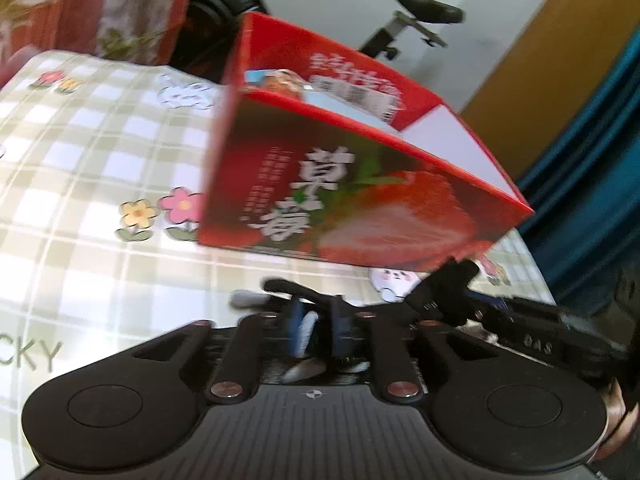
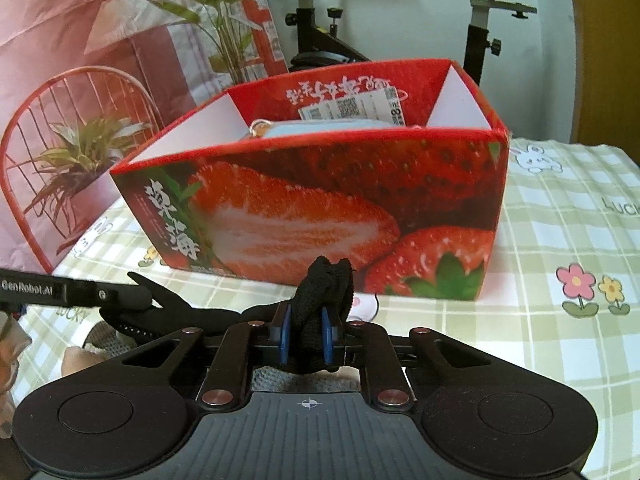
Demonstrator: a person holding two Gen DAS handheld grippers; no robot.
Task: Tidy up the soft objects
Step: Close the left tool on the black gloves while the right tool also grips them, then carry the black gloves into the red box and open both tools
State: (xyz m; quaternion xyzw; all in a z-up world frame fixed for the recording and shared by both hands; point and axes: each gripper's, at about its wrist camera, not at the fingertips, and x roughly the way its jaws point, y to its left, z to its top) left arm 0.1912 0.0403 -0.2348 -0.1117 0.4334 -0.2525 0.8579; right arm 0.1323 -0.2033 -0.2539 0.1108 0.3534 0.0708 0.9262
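A black knitted fabric piece (image 2: 329, 280) sticks up between the blue pads of my right gripper (image 2: 306, 314), which is shut on it just in front of the red strawberry box (image 2: 320, 208). A thin strand of the fabric runs left to my left gripper (image 2: 136, 308). In the blurred left wrist view my left gripper (image 1: 317, 316) shows a pale gap between its pads, the black strand (image 1: 288, 291) lying across its fingertips. The open-topped box (image 1: 360, 200) holds a light blue item (image 2: 320, 128). My right gripper (image 1: 452, 280) is at the box's near right corner.
A green-and-white checked tablecloth (image 2: 560, 220) with flower and rabbit prints covers the table. A red printed panel with plants (image 2: 80, 120) stands at the back left. An exercise bike (image 2: 320, 20) is behind the box. A teal curtain (image 1: 592, 200) hangs past the table's right edge.
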